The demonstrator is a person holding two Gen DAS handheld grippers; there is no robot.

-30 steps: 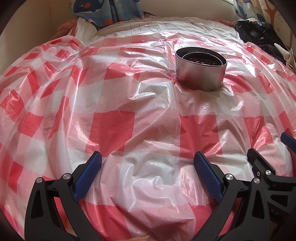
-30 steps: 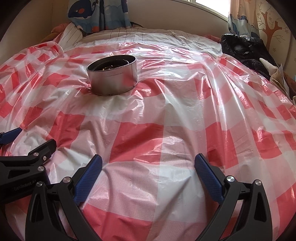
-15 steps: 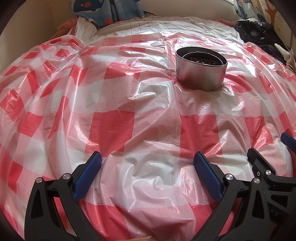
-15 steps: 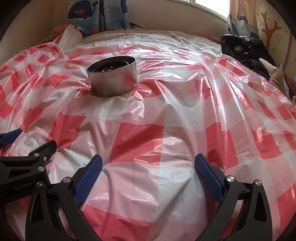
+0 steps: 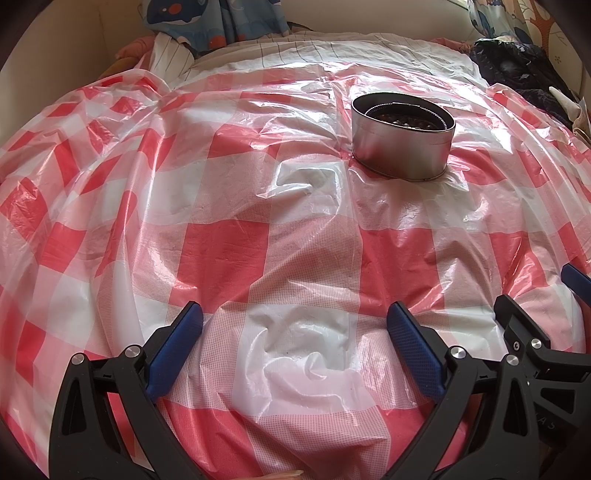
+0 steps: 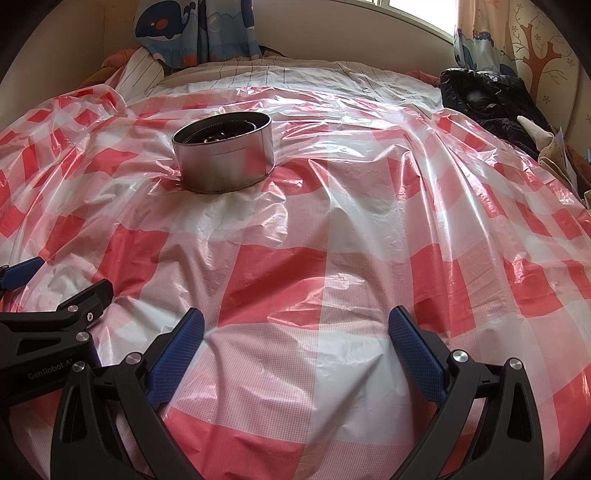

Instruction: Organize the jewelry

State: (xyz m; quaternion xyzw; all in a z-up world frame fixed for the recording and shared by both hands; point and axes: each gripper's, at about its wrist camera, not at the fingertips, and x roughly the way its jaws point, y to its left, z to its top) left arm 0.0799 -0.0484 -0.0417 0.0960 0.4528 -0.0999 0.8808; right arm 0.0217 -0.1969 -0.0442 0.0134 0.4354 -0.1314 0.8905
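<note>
while both grippers hover low over the red-and-white checked plastic sheet (image 5: 236, 254), nothing sits between their fingers. the left gripper (image 5: 295, 343) has its blue-padded fingers (image 5: 413, 347) spread wide and empty, and the right gripper (image 6: 295, 347) is spread just as wide, also empty. they sit side by side: the right gripper's black frame shows at the right edge of the left wrist view, and the left gripper's frame shows at the left edge of the right wrist view. a round metal tin (image 5: 402, 136) stands upright on the sheet, well ahead of both grippers, lid off. dark beaded jewelry (image 5: 406, 119) lies inside it, too small to make out piece by piece. beyond the sheet lie striped bedding (image 6: 280, 74), a dark crumpled garment (image 6: 491, 99) at the right, and a whale-print curtain (image 6: 184, 29) at the back.
</note>
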